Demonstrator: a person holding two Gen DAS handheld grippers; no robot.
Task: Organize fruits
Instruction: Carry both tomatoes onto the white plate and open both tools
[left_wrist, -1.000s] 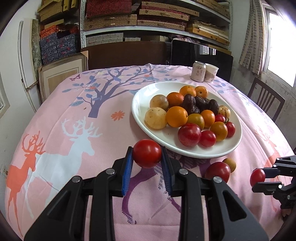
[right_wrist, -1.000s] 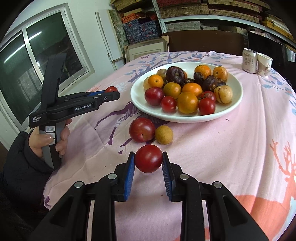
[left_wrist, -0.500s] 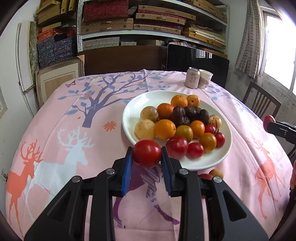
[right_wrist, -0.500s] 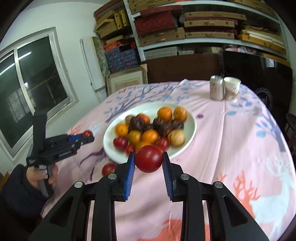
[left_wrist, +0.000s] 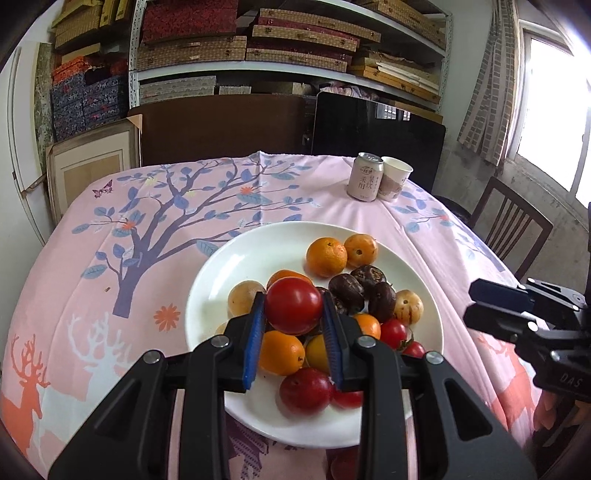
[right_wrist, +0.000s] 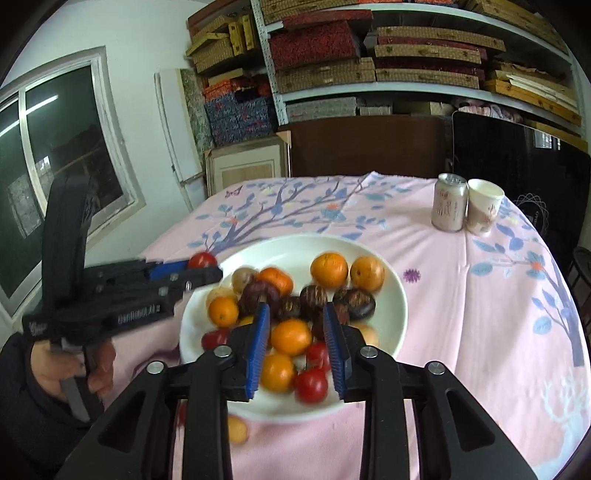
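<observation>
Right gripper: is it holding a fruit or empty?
Empty. The right gripper has nothing between its blue pads; its jaws are opening above the white plate of fruit.

White walls, box-laden shelving (left_wrist: 295, 70), bright curtained window (left_wrist: 546, 96), wooden chair (left_wrist: 513, 229) beside pink-clothed table (left_wrist: 110, 258).

The plate (right_wrist: 400, 295) and its fruit are motion-blurred, and gripper fingers (left_wrist: 255, 343) hide several pieces.

One white round plate (left_wrist: 229, 280), one pale drink can (left_wrist: 365, 176) and one paper cup (left_wrist: 396, 178) are counted beyond the tongs.
</observation>
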